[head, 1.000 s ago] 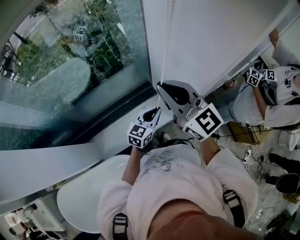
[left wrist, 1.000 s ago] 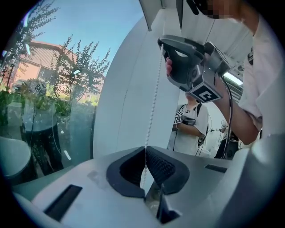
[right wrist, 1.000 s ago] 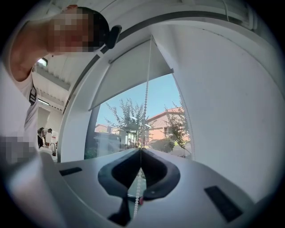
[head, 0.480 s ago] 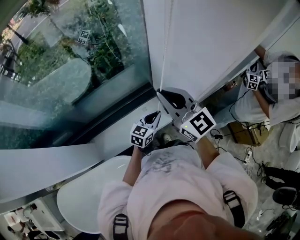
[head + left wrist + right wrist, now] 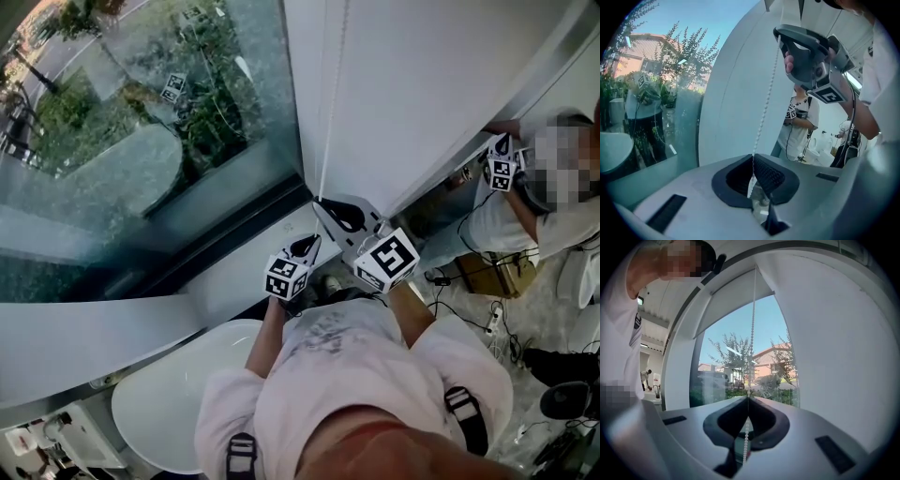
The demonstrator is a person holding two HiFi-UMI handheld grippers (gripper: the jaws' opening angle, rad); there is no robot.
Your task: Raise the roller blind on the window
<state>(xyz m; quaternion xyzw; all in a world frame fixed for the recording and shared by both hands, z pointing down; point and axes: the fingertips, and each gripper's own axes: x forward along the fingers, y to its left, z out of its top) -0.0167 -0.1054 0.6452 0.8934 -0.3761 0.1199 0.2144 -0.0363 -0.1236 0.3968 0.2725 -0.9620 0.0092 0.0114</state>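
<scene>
A white bead chain [image 5: 328, 103] hangs beside the window glass [image 5: 141, 141]. My right gripper [image 5: 320, 201] is shut on the chain, and the left gripper [image 5: 307, 244] is shut on it just below. In the left gripper view the chain [image 5: 765, 103] runs up from the shut left gripper [image 5: 753, 157] to the right gripper [image 5: 806, 61] overhead. The right gripper view shows the chain [image 5: 752, 333] rising from the shut right gripper [image 5: 748, 398] toward the roller blind [image 5: 731, 305], whose lower edge crosses the top of the window.
A broad white wall panel [image 5: 422, 84] stands right of the glass. Below lie the window sill [image 5: 234, 272] and a white basin [image 5: 178, 403]. Another person [image 5: 553, 187] with marker cubes stands at the right, above cables [image 5: 487, 314] on the floor.
My right gripper has come down along the chain, closing on the left gripper. The left gripper has hardly moved.
</scene>
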